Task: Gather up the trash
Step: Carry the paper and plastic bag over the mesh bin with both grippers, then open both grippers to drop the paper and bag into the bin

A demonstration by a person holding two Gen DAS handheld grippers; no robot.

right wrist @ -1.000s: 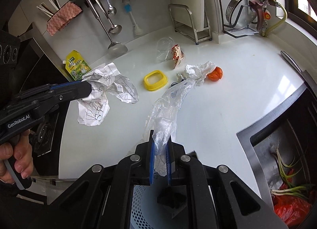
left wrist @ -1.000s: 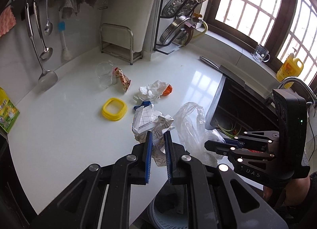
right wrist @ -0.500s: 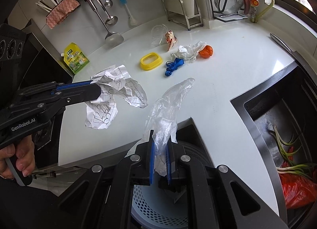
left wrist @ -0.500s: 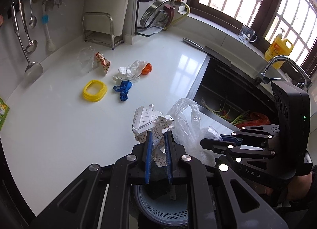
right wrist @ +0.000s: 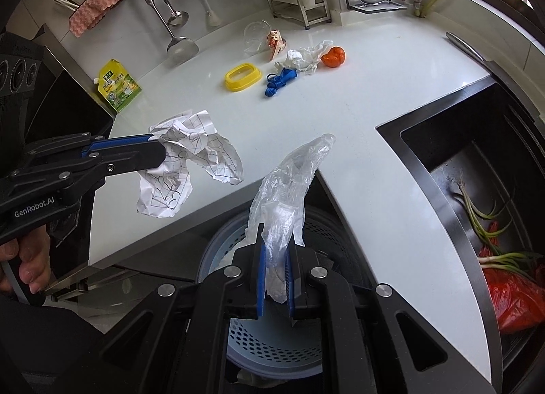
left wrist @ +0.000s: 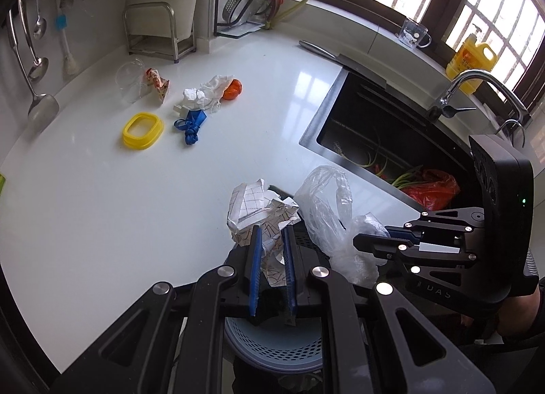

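Note:
My left gripper [left wrist: 271, 240] is shut on a crumpled sheet of gridded paper [left wrist: 260, 213], also seen in the right wrist view [right wrist: 190, 162]. My right gripper [right wrist: 275, 251] is shut on a clear plastic bag [right wrist: 289, 186], which shows in the left wrist view [left wrist: 330, 210] too. Both hang past the counter's front edge, above a pale blue perforated bin [right wrist: 272, 343] on the floor. More trash lies on the white counter [left wrist: 102, 189]: a yellow ring lid [left wrist: 142, 125], a blue knotted strip [left wrist: 191, 123], a white tissue wad [left wrist: 204, 94], an orange peel [left wrist: 232, 89], a snack wrapper [left wrist: 157, 82] and a clear cup [left wrist: 129, 77].
A black sink [left wrist: 391, 141] at the right holds green stalks and a red bag [left wrist: 432, 186]. A knife [left wrist: 327, 53] lies behind the sink. A green pouch [right wrist: 119, 85] rests at the counter's left. Utensils hang on the back wall; a dish rack [left wrist: 252, 2] stands behind.
Both grippers have drawn back from the counter with their loads, past its front edge. The bin now lies directly below them.

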